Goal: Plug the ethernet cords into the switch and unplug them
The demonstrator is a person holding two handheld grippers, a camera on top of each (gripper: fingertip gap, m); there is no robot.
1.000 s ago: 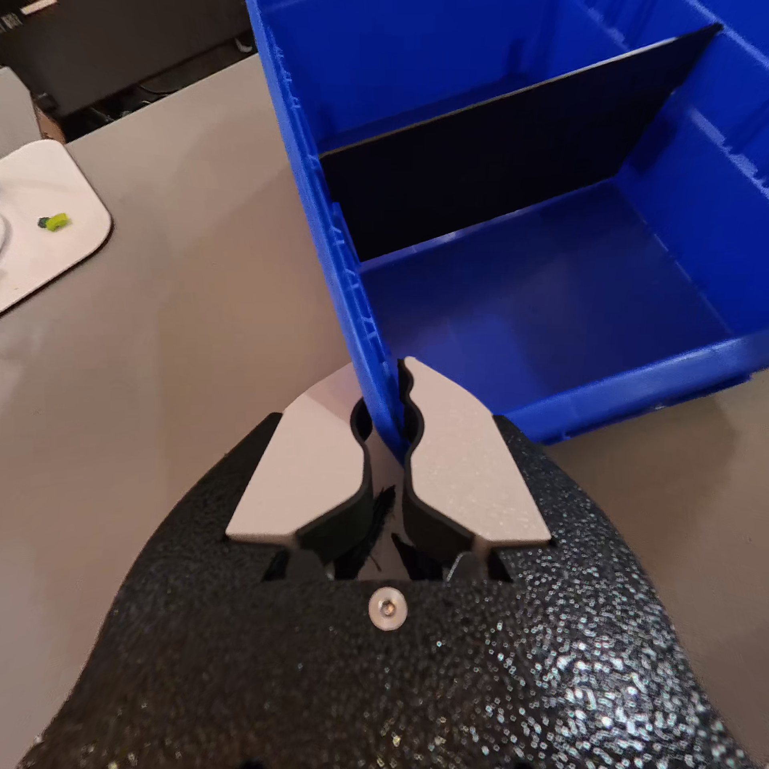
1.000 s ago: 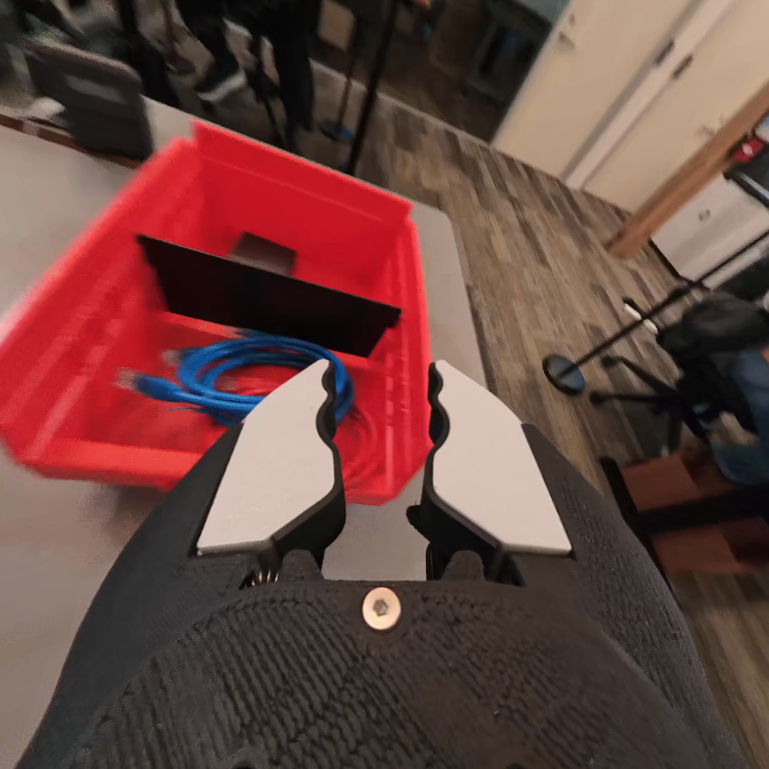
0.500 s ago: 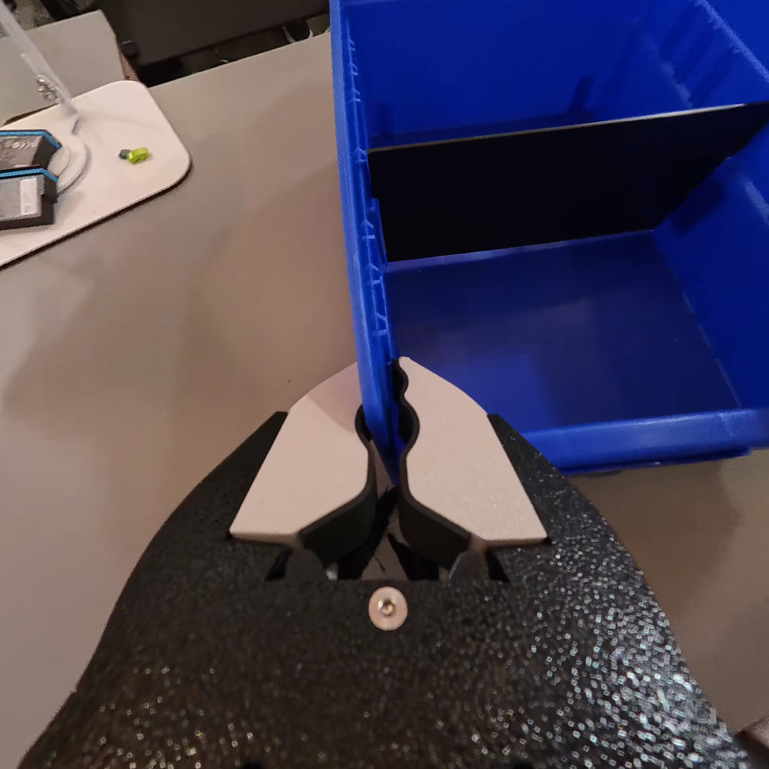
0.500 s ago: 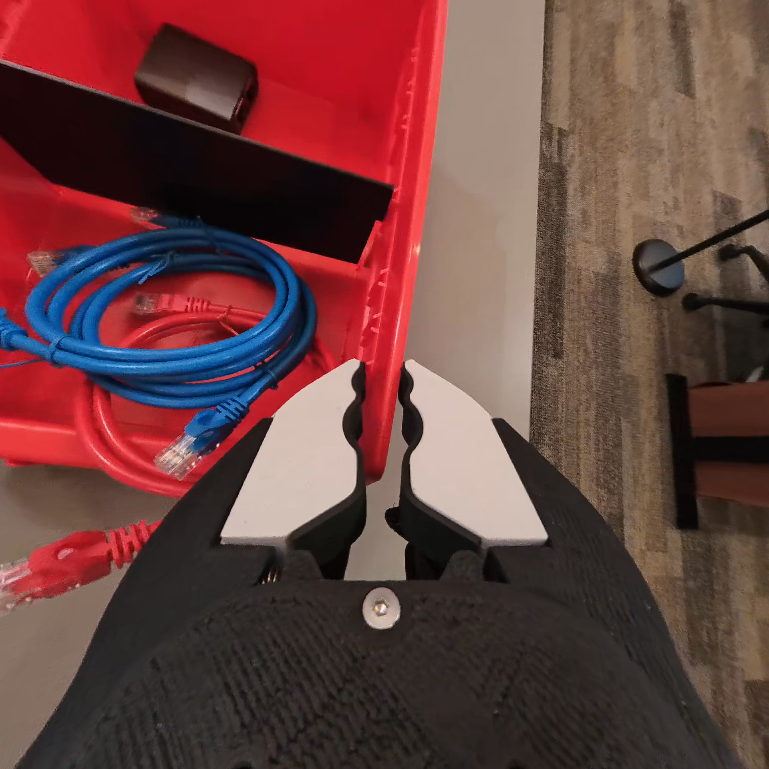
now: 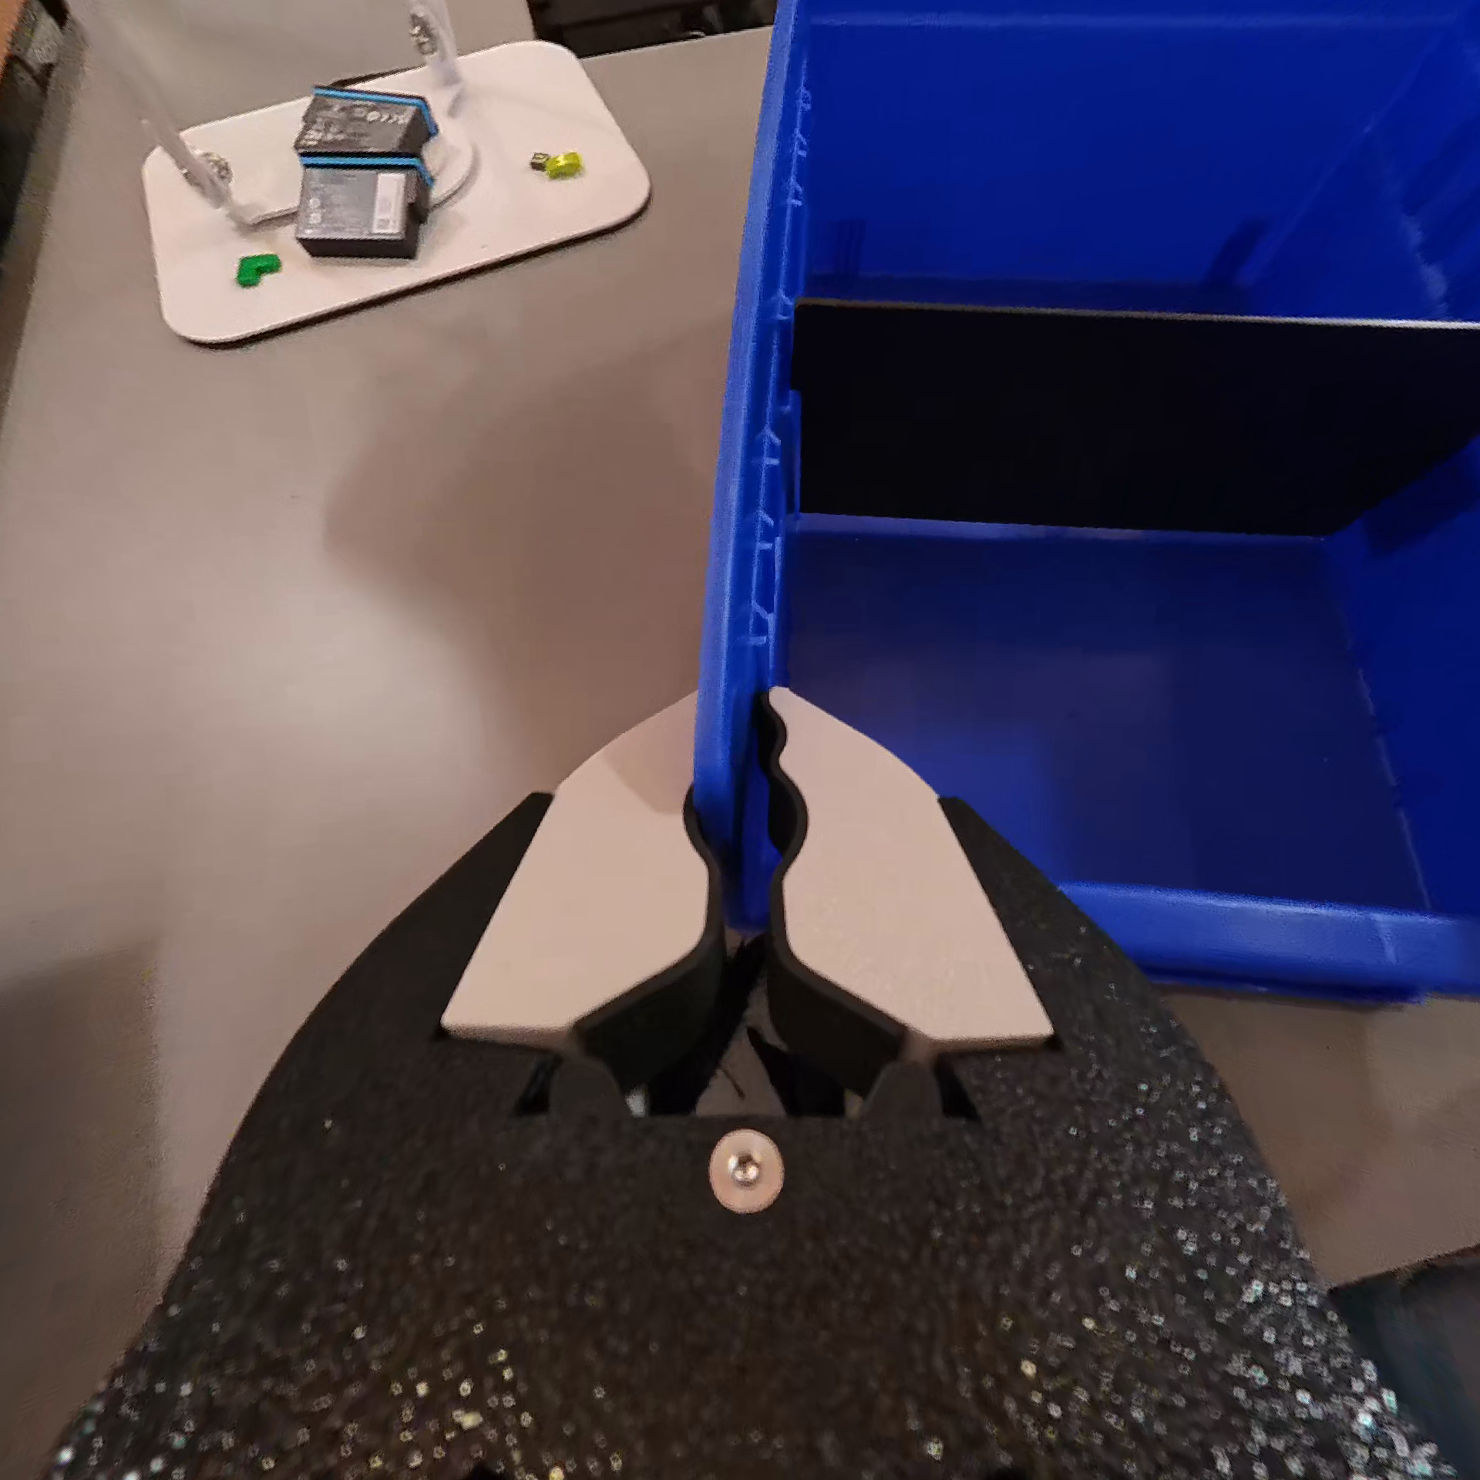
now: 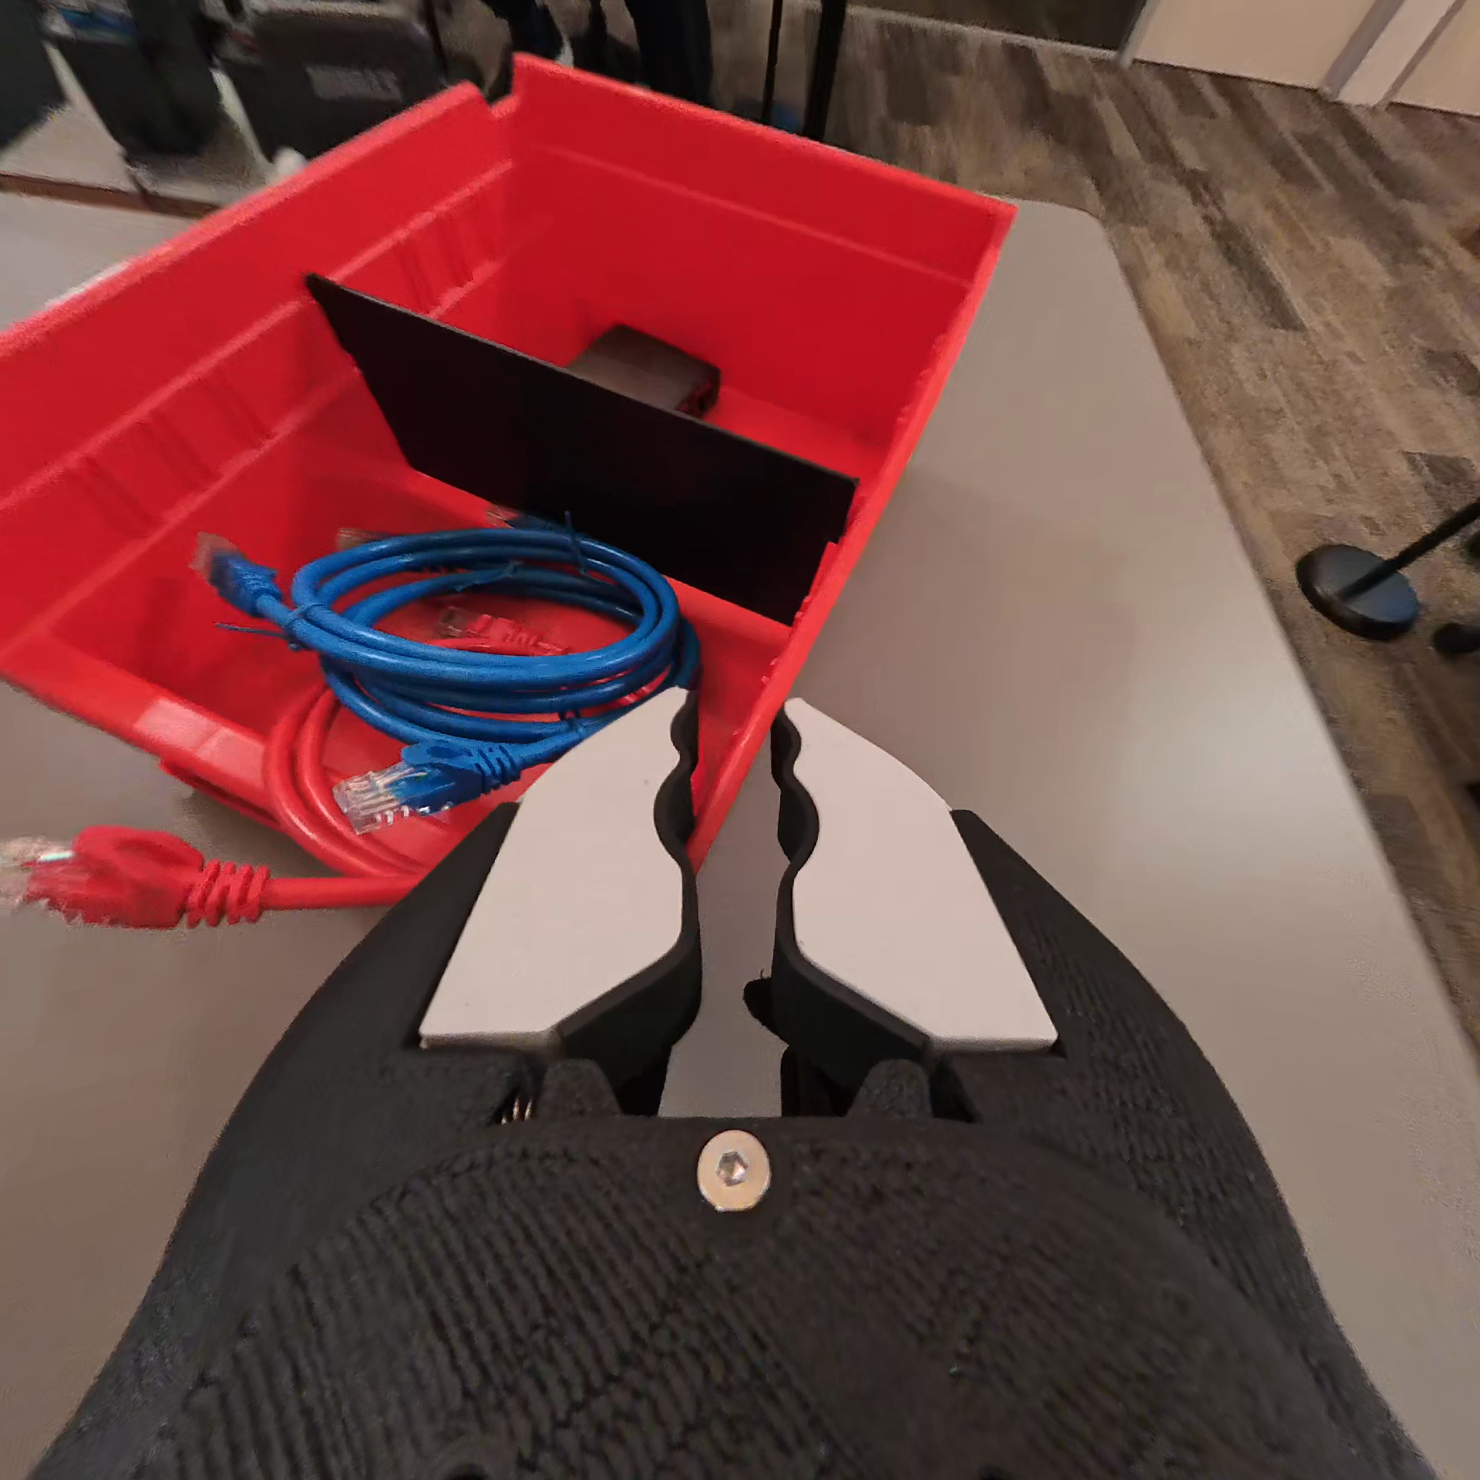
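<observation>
My left gripper [image 5: 733, 705] is shut on the left wall of a blue bin [image 5: 753, 400], near its front corner. The bin has a black divider [image 5: 1121, 424] and both compartments look empty. My right gripper [image 6: 730, 705] straddles the right wall of a red bin [image 6: 721, 200] near its front corner, jaws narrowly apart, with a sliver of gap beside the wall. The red bin's front compartment holds a coiled blue network cable [image 6: 480, 609] and a red cable [image 6: 320, 801] whose plug [image 6: 104, 877] lies on the table. A dark box [image 6: 649, 368] sits behind that bin's black divider [image 6: 601, 448].
A white board [image 5: 561, 104] at the far left of the grey table [image 5: 320, 641] carries two dark battery packs [image 5: 360, 200] and small green pieces [image 5: 256, 270]. The table's right edge runs past the red bin, with wood floor [image 6: 1321, 320] and a stand base [image 6: 1357, 597] beyond. Tip to tip, the grippers are about 70 centimeters apart.
The left gripper stayed clamped on the blue bin wall while the view swung left, showing more of the white board. The right gripper narrowed its jaws, came over the red bin wall, then tilted to a lower angle.
</observation>
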